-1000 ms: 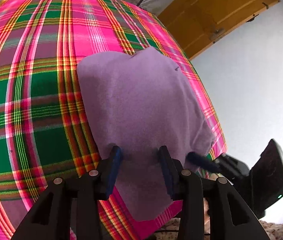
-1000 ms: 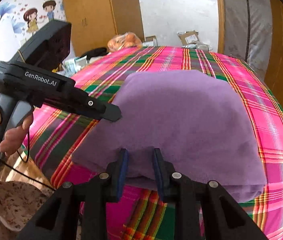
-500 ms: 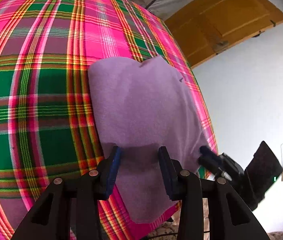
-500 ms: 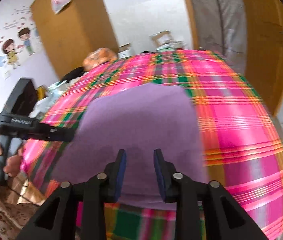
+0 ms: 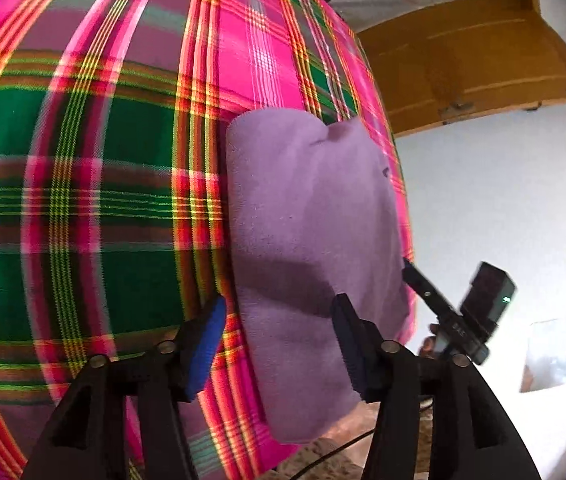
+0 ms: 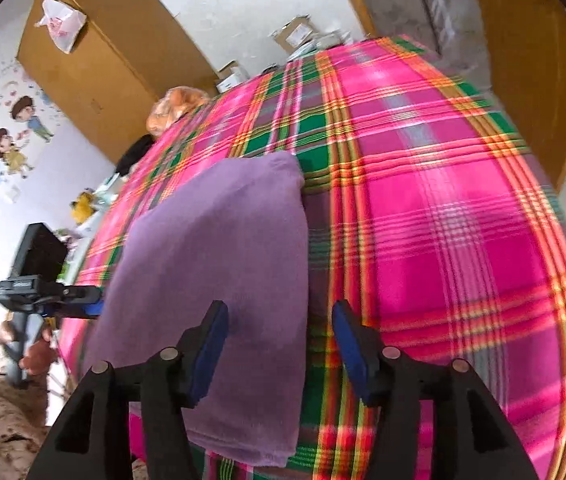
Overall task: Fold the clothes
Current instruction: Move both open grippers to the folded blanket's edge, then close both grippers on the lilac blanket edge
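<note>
Purple fleece garment lies folded into a thick rectangle on the pink-and-green plaid bedspread, at the bed's near edge; its near end droops over that edge.

Left claw: blue-padded fingers spread wide, gripping nothing. It straddles the garment's long edge, one finger over the plaid, the other over the fleece, and casts a shadow on the fleece. Whether the tips touch the cloth I can't tell.

Right claw: fingers also spread wide, empty. It straddles the garment's opposite long edge, one finger over the fleece, the other over the plaid.

Each claw shows in the other's camera. The right claw sits just beyond the garment's far side edge, a black camera block behind it. The left claw sits at the garment's other side, with a hand on its grip below.

Beyond the garment, past the far end of the bed: a brown wardrobe, cardboard boxes, and an orange bag at the bed's corner. Cartoon wall stickers beside the wardrobe.
</note>
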Demonstrator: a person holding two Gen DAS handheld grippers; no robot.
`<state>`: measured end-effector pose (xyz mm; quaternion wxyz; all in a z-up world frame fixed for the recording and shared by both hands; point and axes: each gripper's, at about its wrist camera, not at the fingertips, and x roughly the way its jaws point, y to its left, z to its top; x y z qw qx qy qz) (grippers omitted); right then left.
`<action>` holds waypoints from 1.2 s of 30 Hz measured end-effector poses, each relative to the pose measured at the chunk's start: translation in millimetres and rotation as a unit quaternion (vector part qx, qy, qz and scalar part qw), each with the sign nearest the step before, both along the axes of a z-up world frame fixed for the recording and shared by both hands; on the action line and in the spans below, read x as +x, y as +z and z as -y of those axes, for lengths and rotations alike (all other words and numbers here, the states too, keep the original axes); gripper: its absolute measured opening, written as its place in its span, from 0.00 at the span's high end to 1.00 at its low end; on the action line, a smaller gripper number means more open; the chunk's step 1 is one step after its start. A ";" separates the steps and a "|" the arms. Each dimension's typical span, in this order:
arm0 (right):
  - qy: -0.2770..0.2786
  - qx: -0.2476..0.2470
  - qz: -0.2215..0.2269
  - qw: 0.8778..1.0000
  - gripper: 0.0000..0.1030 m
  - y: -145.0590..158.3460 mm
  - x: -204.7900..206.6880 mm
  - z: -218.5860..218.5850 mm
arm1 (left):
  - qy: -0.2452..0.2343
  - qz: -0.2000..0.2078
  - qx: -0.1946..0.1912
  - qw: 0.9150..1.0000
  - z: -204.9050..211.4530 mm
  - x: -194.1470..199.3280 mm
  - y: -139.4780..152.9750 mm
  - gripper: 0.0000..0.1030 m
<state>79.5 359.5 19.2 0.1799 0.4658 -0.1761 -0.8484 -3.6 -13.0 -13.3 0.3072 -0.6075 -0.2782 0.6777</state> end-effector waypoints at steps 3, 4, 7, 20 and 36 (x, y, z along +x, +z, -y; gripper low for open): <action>0.006 -0.034 0.021 0.999 0.47 -8.6 -12.1 -9.0 | 0.002 0.018 0.023 1.000 1.3 -4.9 -4.0 0.39; 0.009 -0.051 0.030 0.998 0.46 -12.3 -15.9 -12.0 | 0.001 0.022 0.027 0.999 0.4 -6.7 -5.4 0.38; 0.018 -0.085 0.036 0.996 0.46 -18.4 -22.5 -19.6 | -0.002 0.033 0.035 0.999 -1.6 -10.3 -7.6 0.38; 0.060 -0.118 0.038 0.991 0.44 -24.1 -35.8 -17.2 | 0.016 0.083 0.083 0.993 20.3 1.4 -18.0 0.38; 0.066 -0.146 0.040 0.986 0.44 -27.8 -43.3 -17.3 | 0.014 0.089 0.095 0.991 27.1 1.2 -16.0 0.28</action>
